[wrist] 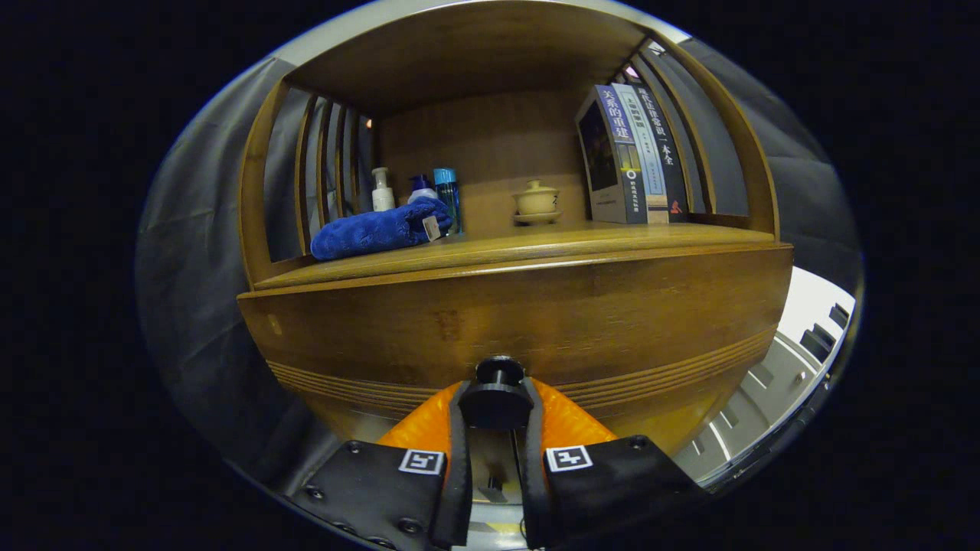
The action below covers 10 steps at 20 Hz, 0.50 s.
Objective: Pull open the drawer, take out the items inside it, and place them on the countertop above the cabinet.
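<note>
Drawer point(521, 321) front sits below the countertop point(536, 249), its dark knob point(498, 394) clamped between the gripper point(496, 413) fingers. On the countertop: blue towel point(375, 229) and bottles point(417, 191) left, lidded cup point(535, 200) centre, books point(632, 157) right.

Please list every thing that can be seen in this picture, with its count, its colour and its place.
cabinet: one, brown wood, straight ahead of the gripper, with slatted sides above.
drawer front: one, brown wood, below the countertop, looks closed.
drawer knob: one, black, between the gripper's fingertips.
countertop: one, brown wood, above the drawer.
towel: one, blue, lying on the countertop's left part.
bottles: three, one white, one white with a blue top, one blue, behind the towel.
lidded cup: one, beige, on a saucer at the countertop's middle.
books: three, dark and pale covers, standing at the right.
gripper: one, fingers closed on the drawer knob.
</note>
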Motion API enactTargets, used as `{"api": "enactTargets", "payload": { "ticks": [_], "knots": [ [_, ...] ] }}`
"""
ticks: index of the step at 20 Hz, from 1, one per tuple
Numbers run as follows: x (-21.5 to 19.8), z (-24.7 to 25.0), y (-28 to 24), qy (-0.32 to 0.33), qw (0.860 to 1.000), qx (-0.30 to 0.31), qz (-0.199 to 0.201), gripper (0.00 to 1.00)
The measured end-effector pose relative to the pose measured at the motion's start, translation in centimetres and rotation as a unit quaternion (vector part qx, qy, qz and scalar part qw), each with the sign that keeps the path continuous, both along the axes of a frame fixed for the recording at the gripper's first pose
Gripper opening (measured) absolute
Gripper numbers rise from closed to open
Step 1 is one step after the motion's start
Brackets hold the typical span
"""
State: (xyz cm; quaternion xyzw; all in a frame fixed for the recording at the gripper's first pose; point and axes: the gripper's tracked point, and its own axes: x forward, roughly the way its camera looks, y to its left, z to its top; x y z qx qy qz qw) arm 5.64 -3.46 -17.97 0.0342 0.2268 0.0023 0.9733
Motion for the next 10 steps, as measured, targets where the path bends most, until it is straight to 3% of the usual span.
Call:
{"api": "enactTargets", "payload": {
  "ticks": [10],
  "knots": [
    [-8.2,1.6,1.1,0.017,1.0,0.004,-0.001,0.35]
  ]
}}
